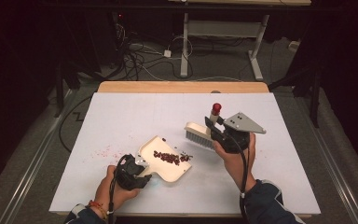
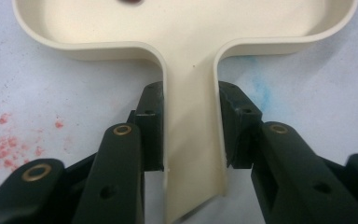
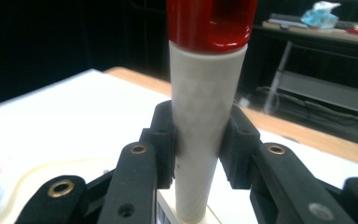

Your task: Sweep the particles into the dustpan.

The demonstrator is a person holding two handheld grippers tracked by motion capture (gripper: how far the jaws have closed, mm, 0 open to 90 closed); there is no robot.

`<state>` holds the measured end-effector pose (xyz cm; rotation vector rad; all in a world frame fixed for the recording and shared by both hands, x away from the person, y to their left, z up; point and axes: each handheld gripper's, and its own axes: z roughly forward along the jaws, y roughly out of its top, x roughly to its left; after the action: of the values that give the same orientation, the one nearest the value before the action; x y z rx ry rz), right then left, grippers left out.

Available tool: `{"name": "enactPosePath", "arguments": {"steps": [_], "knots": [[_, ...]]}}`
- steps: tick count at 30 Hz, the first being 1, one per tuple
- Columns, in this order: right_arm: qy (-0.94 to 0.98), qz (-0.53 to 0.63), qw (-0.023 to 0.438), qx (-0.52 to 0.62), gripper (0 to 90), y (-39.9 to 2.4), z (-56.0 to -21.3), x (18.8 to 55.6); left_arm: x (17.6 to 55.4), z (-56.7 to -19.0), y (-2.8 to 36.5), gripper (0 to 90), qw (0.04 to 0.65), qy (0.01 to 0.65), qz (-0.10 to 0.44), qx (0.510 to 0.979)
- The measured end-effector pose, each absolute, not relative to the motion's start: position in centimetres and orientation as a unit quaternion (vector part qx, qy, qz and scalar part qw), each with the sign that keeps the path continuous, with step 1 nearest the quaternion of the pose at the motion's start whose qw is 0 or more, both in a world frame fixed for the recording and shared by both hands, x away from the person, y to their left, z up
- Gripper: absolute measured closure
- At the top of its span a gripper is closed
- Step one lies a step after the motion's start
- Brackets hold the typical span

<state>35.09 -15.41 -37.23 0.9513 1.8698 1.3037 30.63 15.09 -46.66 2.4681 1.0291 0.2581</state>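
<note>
beans [image 1: 168,157] lie mostly inside the dustpan [image 1: 154,145]; left tongs [image 1: 142,164] clamp its handle, right tongs [image 1: 216,125] grip the brush [image 1: 199,134] beside the dustpan; red crumbs [image 1: 103,151] left of it remain.

Light falls from above onto the white table cover [image 1: 135,116], bright against a dim, nearly black room. The high view is soft and grainy. In the right gripper view the brush handle [image 3: 207,116] and background look slightly blurred.
</note>
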Motion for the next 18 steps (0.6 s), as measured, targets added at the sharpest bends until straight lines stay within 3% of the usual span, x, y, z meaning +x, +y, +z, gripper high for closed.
{"name": "enactPosePath", "arguments": {"steps": [18], "knots": [[0.756, 0.515, 0.273, 0.299, 70.3, -10.5, -38.5, 30.5, 30.4, -46.8, 14.7, 63.6, 0.224, 0.381, 0.098, 0.892]]}}
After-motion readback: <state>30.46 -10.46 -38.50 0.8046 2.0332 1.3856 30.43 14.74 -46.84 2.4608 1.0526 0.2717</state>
